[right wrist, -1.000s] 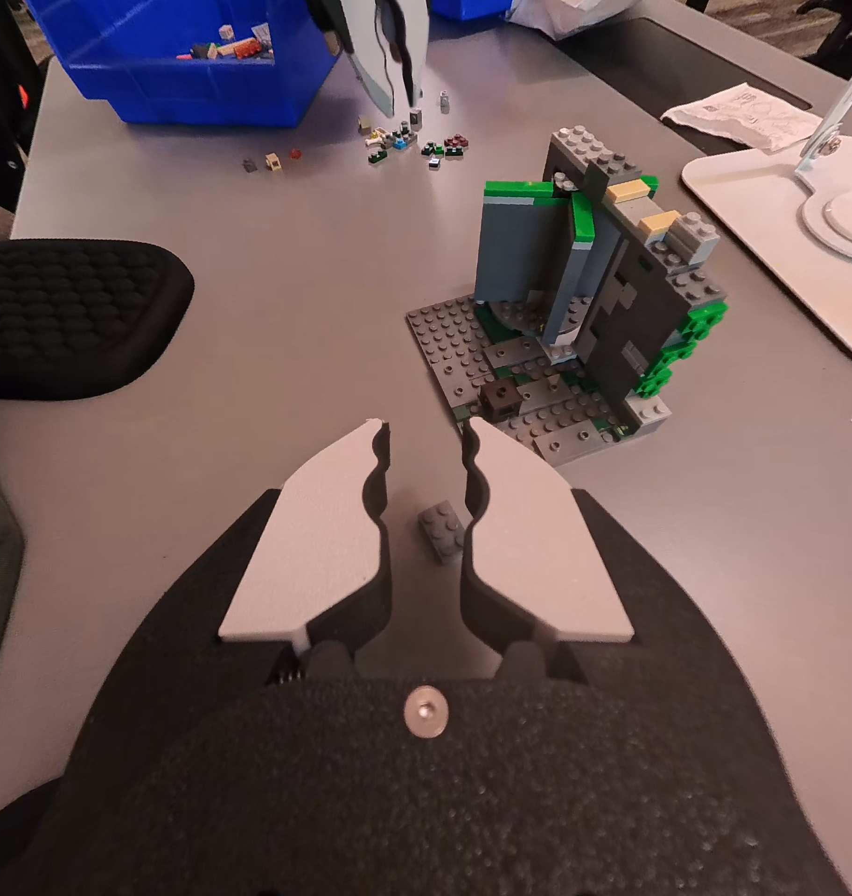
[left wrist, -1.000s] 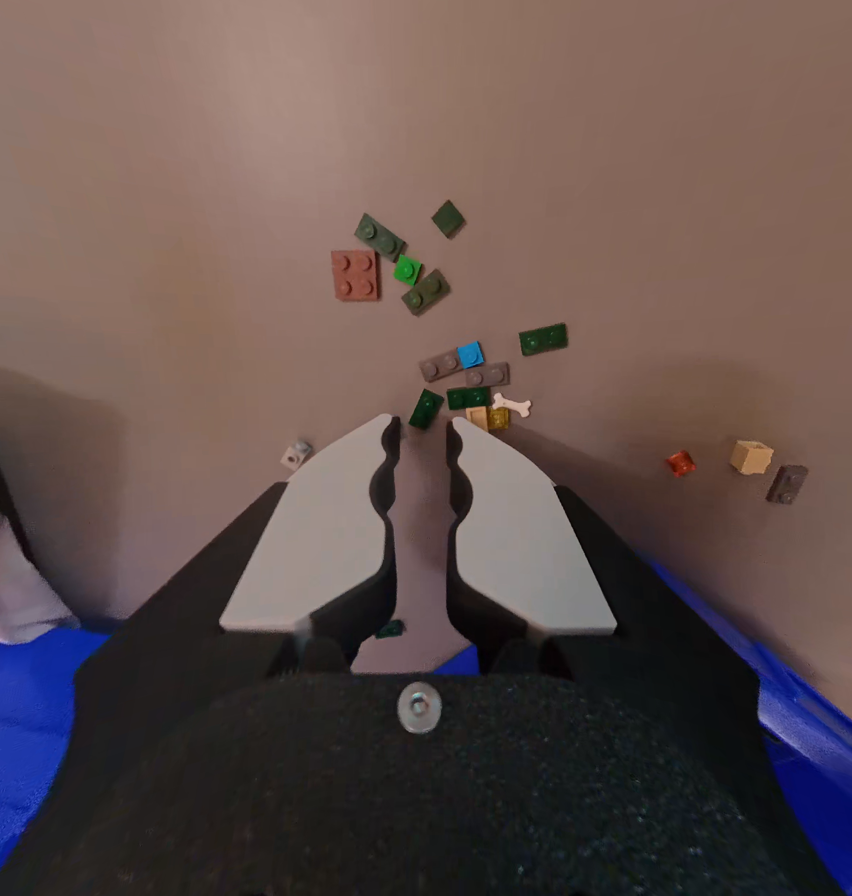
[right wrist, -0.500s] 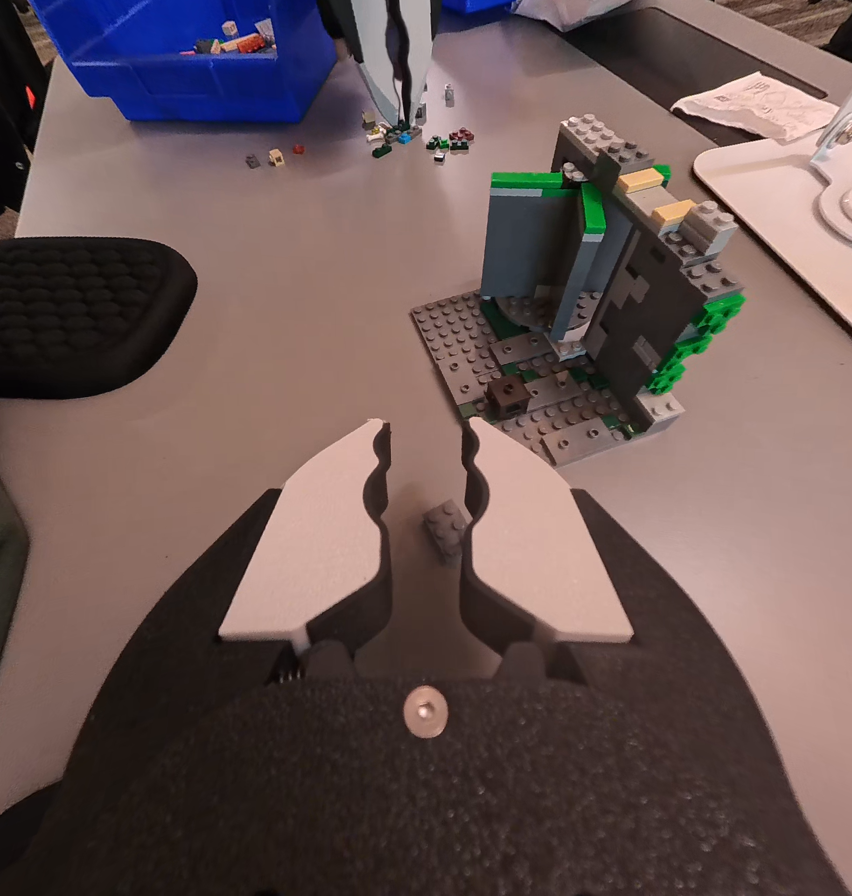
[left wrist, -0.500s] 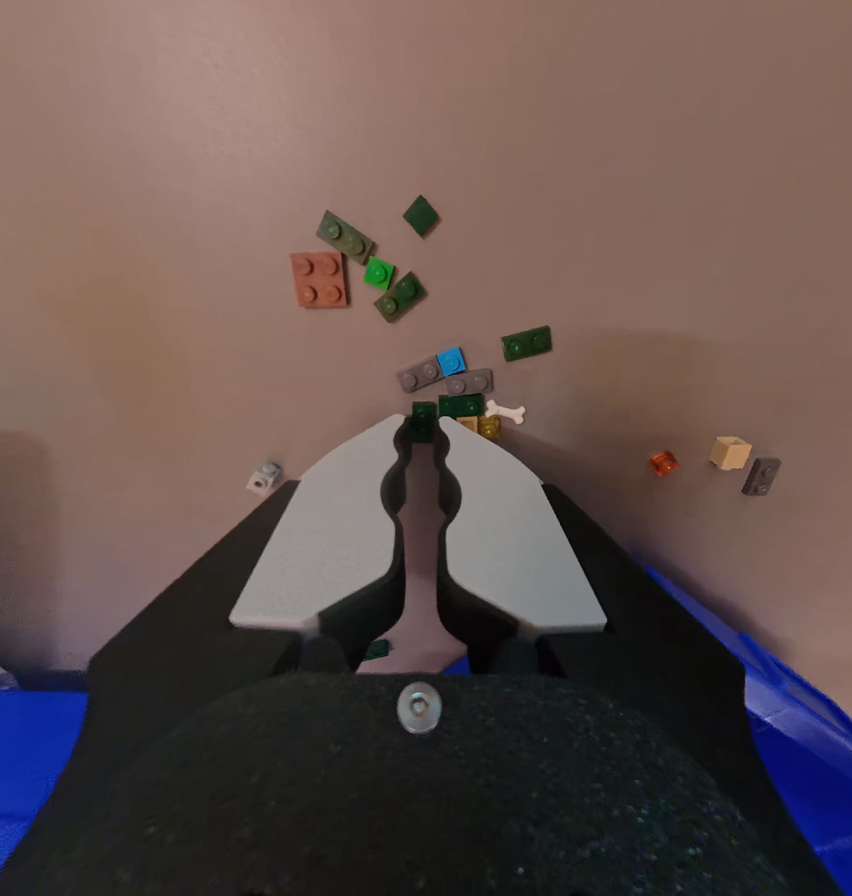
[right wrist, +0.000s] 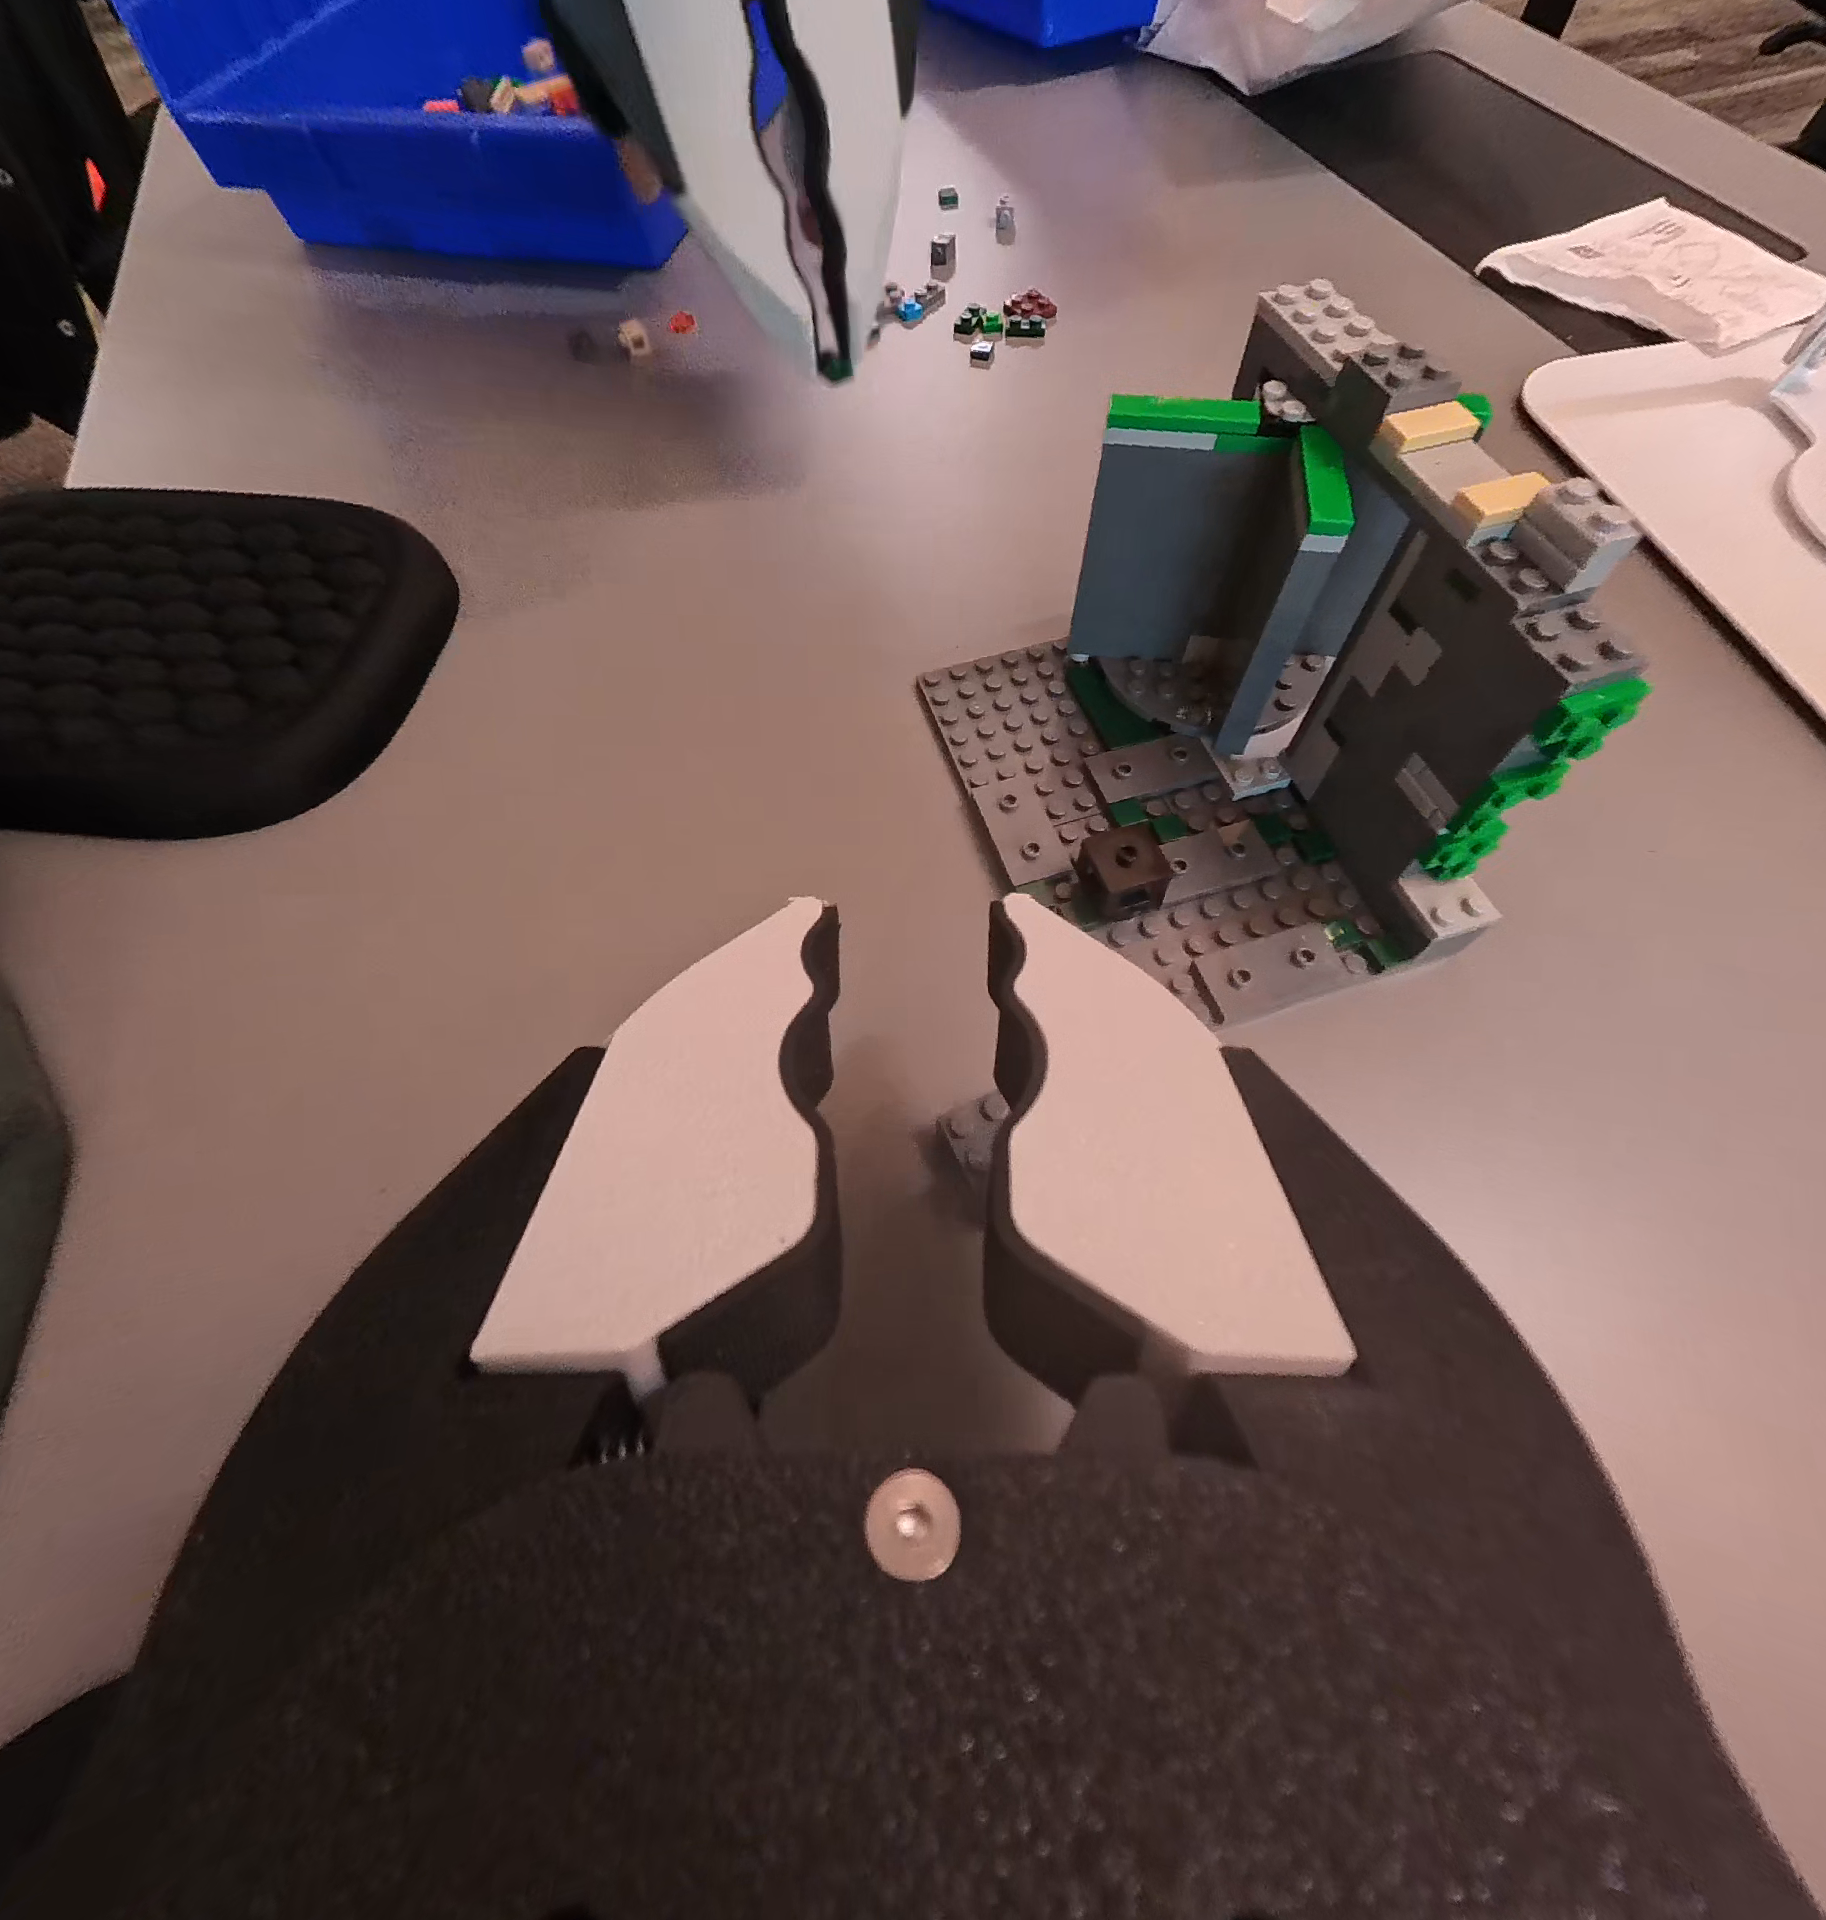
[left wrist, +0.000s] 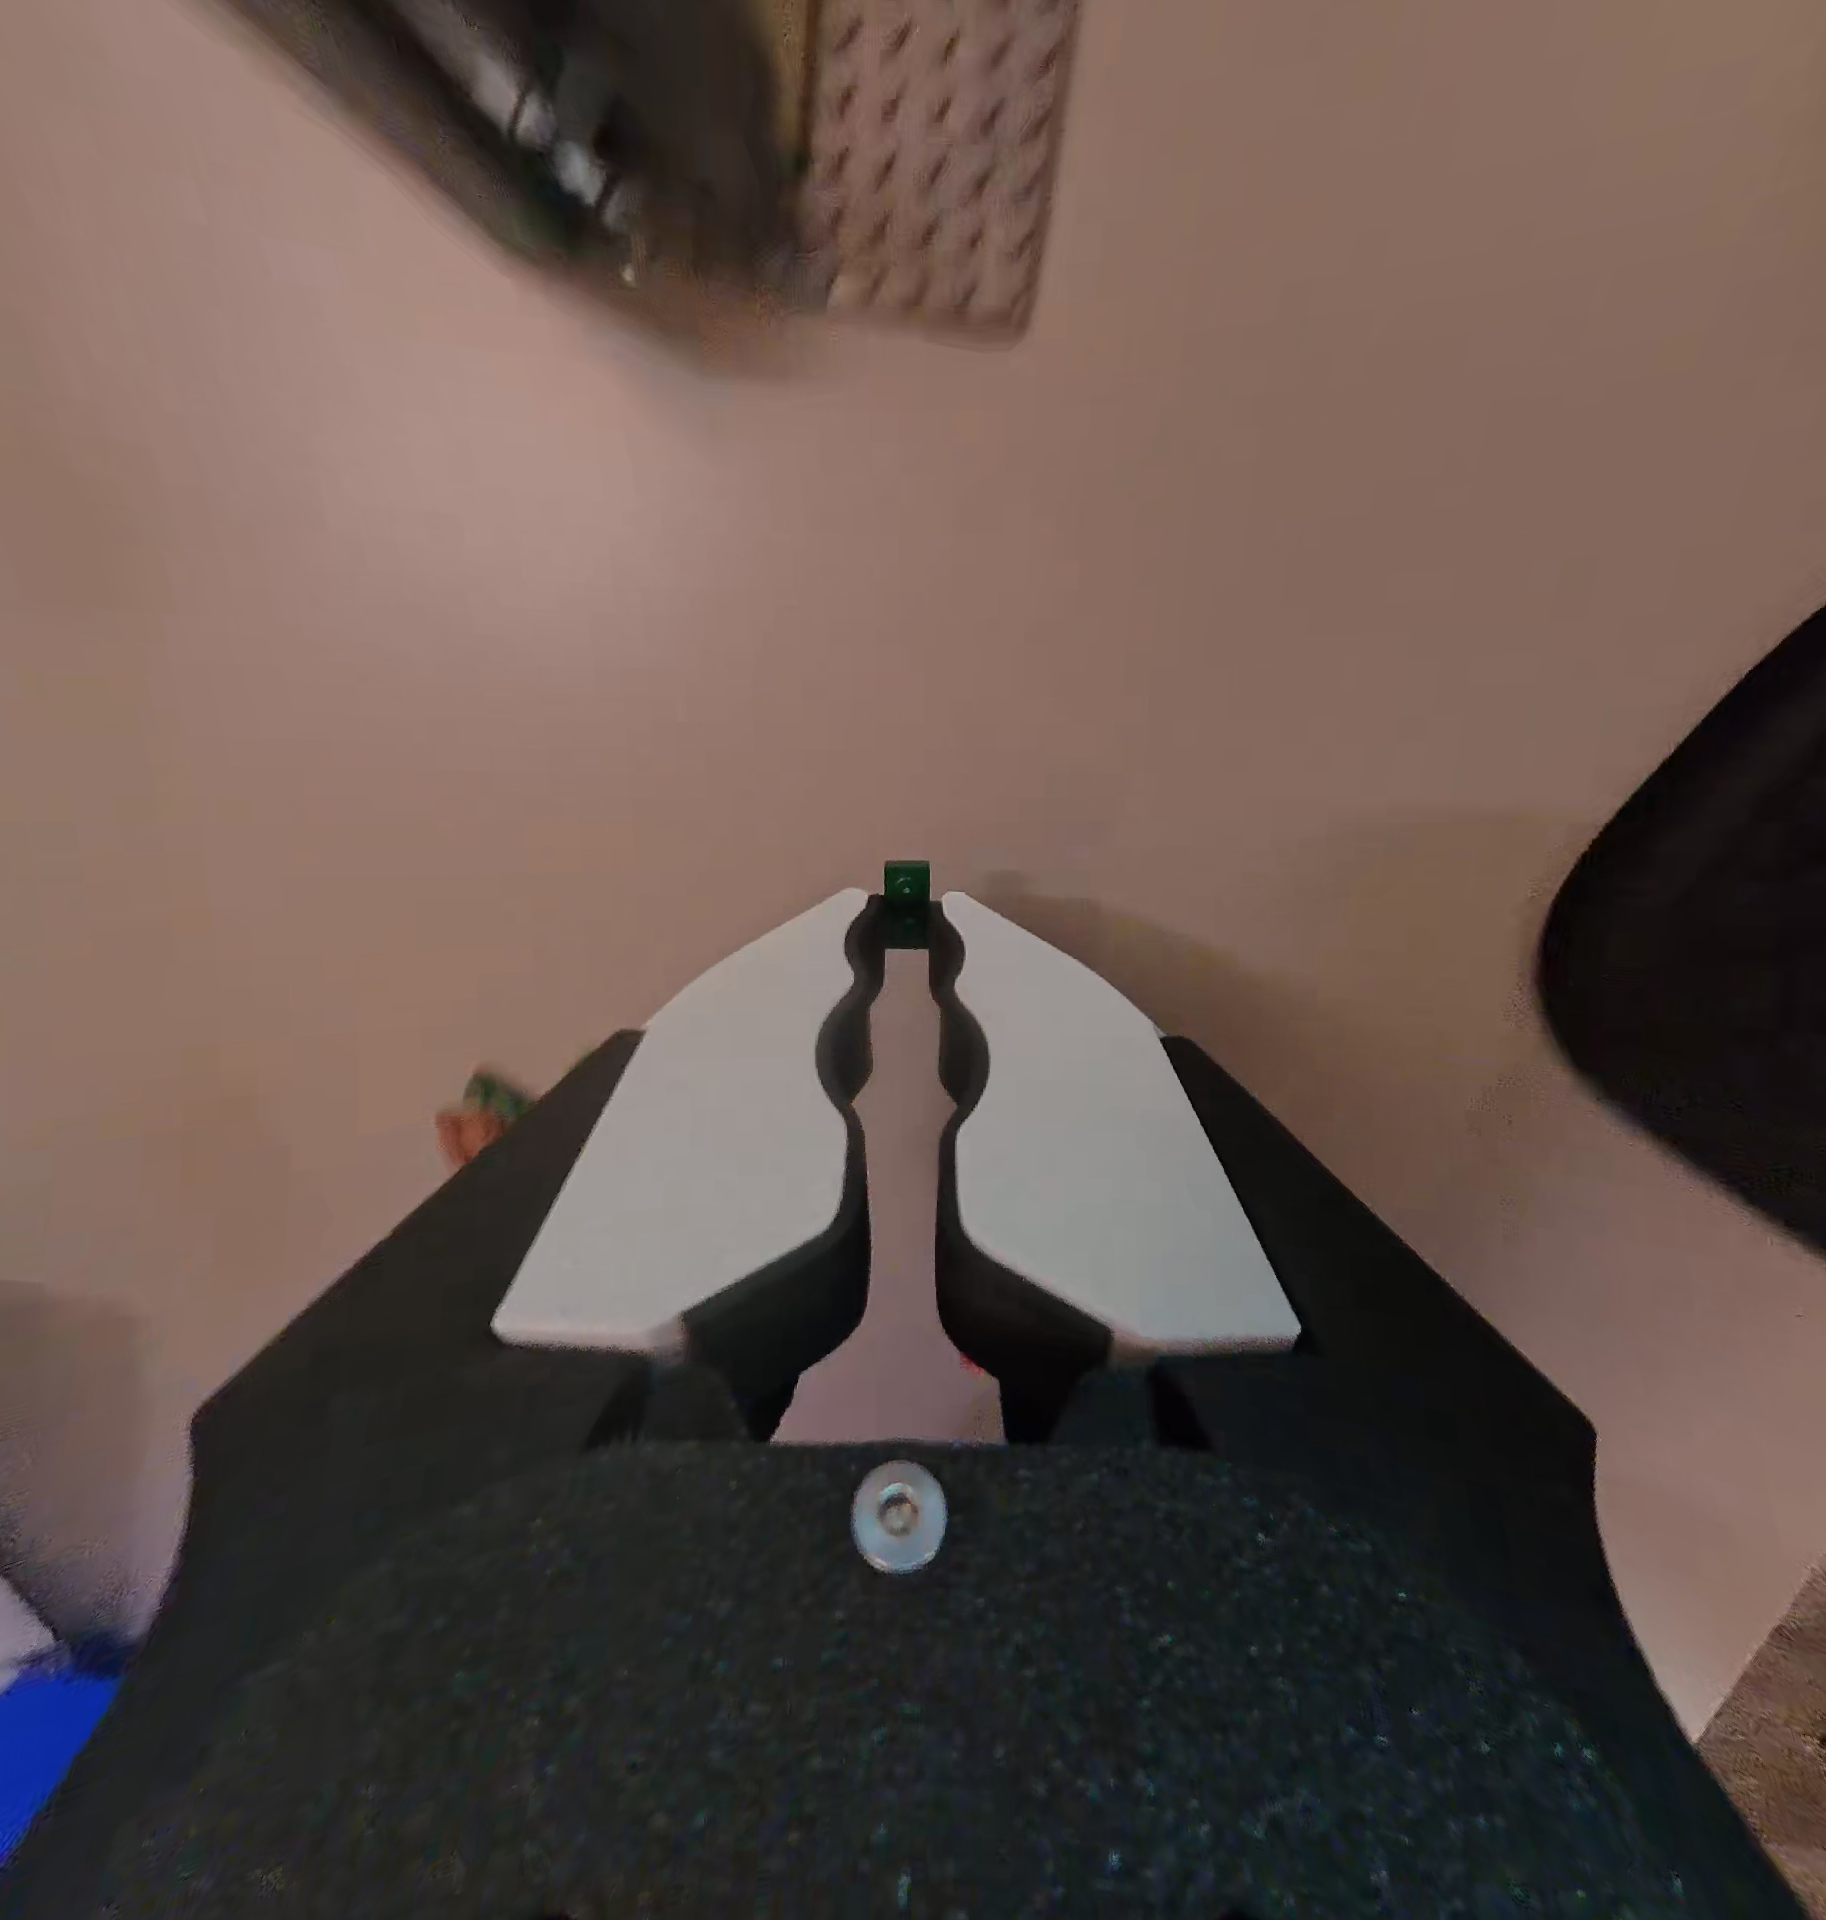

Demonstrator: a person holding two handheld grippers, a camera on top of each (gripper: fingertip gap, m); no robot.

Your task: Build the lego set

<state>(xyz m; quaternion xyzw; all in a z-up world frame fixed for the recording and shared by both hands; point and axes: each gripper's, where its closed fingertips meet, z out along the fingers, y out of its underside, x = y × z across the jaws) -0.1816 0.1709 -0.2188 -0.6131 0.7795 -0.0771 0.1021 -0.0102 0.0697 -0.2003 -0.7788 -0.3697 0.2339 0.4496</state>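
Note:
My left gripper (left wrist: 906, 906) is shut on a small dark green plate (left wrist: 905, 896) and holds it above the grey table; it also shows in the right wrist view (right wrist: 834, 366), lifted off the loose pieces (right wrist: 976, 312). The lego build (right wrist: 1304, 665), grey walls with green trim on a grey baseplate (right wrist: 1002, 727), stands mid-right; it is blurred at the top of the left wrist view (left wrist: 784, 177). My right gripper (right wrist: 914, 920) is open and empty, low over the table. A small grey brick (right wrist: 969, 1130) lies beside its right finger.
A blue bin (right wrist: 410, 166) with several pieces stands at the back left. A black padded armrest (right wrist: 161, 644) juts over the left table edge and shows in the left wrist view (left wrist: 1719, 997). A white tray (right wrist: 1698, 520) and a paper leaflet (right wrist: 1657, 270) lie at the right. The grippers' ends are close to 20 centimetres from one another.
My left gripper closed on the dark green plate, lifted it off the pile and swung toward the build. My right gripper shifted slightly; the grey brick now lies beside its right finger.

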